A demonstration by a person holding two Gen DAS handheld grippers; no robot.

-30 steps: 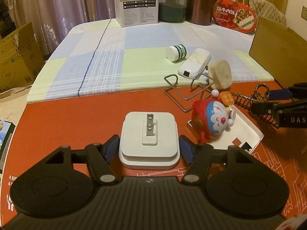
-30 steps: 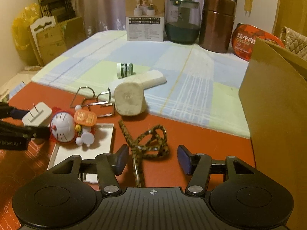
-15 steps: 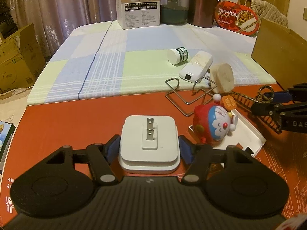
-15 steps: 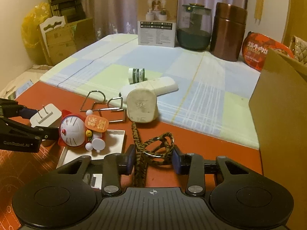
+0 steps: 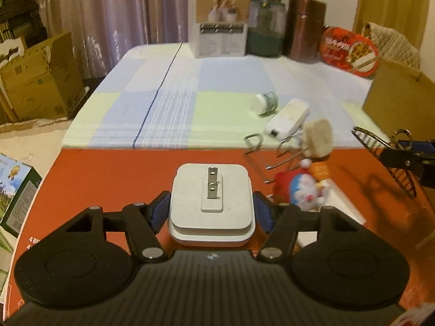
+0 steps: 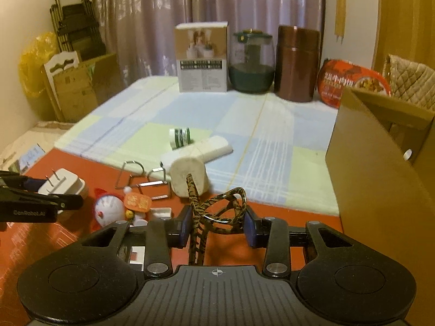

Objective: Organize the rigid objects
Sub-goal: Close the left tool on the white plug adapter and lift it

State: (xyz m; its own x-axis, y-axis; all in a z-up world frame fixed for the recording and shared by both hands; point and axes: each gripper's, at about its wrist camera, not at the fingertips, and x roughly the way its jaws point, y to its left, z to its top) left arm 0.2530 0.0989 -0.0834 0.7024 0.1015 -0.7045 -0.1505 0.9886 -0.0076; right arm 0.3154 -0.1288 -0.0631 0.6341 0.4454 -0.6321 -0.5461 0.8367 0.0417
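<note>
Charger [image 5: 211, 201] between left fingers [image 5: 159, 212]

Black claw [image 6: 216, 224] w/ blue pads [image 6: 251, 229], silver screws, ribbed body, white "GenRobot.AI" lettering.

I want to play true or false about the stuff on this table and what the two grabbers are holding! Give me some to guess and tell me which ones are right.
1. The left gripper holds a white plug adapter with its metal prongs facing up. True.
2. The right gripper is empty. False: it is shut on a tiger-striped hair comb.
3. The little white bottle with green bands stands upright. False: it lies on its side on the checked cloth.
4. A brown cardboard box stands at the right of the table. True.
5. The blue cat toy sits inside the cardboard box. False: it lies on the red mat.
</note>
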